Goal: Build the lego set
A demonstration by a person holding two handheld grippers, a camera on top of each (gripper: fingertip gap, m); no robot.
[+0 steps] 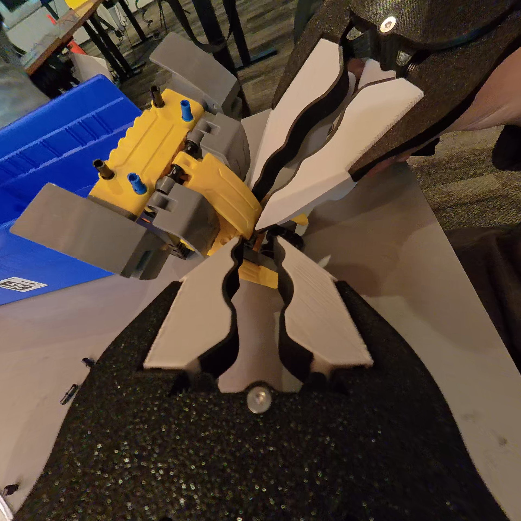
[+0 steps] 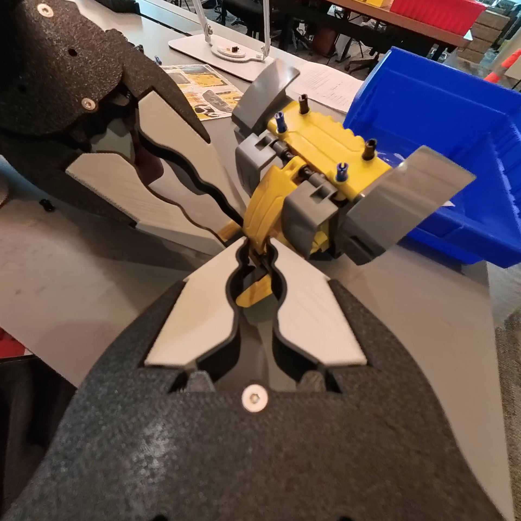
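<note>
A yellow and grey toy brick model (image 1: pixel 158 146) with blue and black pegs and grey wing-like panels is held in the air above the grey table (image 1: pixel 380 282). My left gripper (image 1: pixel 256 244) is shut on a black and yellow part at the model's lower end. My right gripper (image 1: pixel 255 208) comes in from the upper right and its tips meet the same end. In the right wrist view my right gripper (image 2: pixel 259 248) is shut on the model's curved yellow piece (image 2: pixel 262 203). There the left gripper (image 2: pixel 232 232) comes in from the upper left and the model (image 2: pixel 318 146) tilts up to the right.
A blue plastic bin (image 1: pixel 56 146) stands just behind the model; it also shows in the right wrist view (image 2: pixel 437 118). A printed instruction sheet (image 2: pixel 205 87), a white paper (image 2: pixel 327 81) and a white lamp base (image 2: pixel 214 53) lie farther back. Small black pins (image 1: pixel 69 390) lie on the table. Both grippers' tips are close together, under 4 cm apart.
</note>
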